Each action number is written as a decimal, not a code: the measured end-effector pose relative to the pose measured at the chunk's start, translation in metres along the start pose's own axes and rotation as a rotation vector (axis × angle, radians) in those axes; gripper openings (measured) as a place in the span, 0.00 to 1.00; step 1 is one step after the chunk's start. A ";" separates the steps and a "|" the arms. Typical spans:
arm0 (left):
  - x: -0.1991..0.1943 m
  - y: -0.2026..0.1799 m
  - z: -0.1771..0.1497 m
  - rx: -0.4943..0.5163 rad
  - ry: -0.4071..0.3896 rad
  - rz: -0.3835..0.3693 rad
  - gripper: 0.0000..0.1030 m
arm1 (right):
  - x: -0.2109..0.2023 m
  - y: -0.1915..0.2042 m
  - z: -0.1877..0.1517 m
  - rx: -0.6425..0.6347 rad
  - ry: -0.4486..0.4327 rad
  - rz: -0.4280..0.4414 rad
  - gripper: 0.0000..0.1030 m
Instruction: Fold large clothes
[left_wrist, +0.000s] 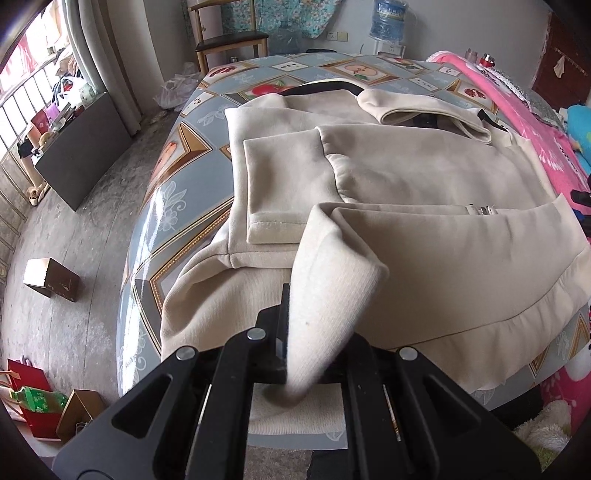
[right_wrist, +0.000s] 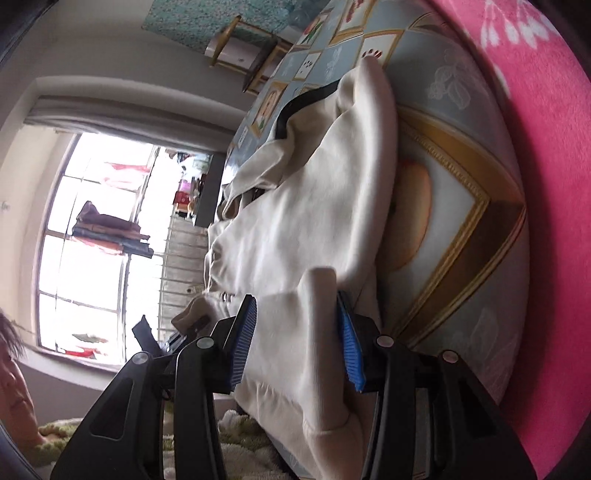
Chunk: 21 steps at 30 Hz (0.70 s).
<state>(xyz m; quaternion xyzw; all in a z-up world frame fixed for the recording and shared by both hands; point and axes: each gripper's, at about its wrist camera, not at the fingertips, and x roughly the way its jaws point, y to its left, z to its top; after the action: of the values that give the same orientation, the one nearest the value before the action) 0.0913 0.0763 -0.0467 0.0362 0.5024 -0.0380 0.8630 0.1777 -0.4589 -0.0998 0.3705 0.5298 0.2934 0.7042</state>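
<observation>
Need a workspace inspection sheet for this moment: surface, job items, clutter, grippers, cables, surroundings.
Surface: table under a patterned blue and gold cover, glossy; a pink blanket along one side.
Job's things: cream jacket spread on the table, one sleeve folded across the body, hem corner lifted.
Clutter: nothing seen on the table besides the jacket.
Grippers: left gripper shut on the jacket's hem corner; right gripper has a thick fold of the hem between its blue pads, pressing it.
Cables: nothing seen.
Surroundings: wooden chair and water bottle beyond the table; boxes and a red bag on the concrete floor; barred window.
</observation>
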 end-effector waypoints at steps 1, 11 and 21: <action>0.000 0.000 0.000 0.001 0.000 0.000 0.05 | 0.000 0.002 -0.005 -0.021 0.007 -0.025 0.42; 0.000 0.001 -0.001 0.003 -0.009 -0.016 0.05 | 0.024 0.066 -0.031 -0.282 -0.023 -0.435 0.27; -0.001 0.005 0.000 -0.016 0.003 -0.037 0.05 | 0.036 0.103 -0.055 -0.431 -0.092 -0.734 0.08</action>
<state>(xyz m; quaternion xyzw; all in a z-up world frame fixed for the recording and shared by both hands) 0.0914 0.0812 -0.0459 0.0198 0.5046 -0.0500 0.8617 0.1321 -0.3610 -0.0417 0.0144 0.5211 0.1102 0.8462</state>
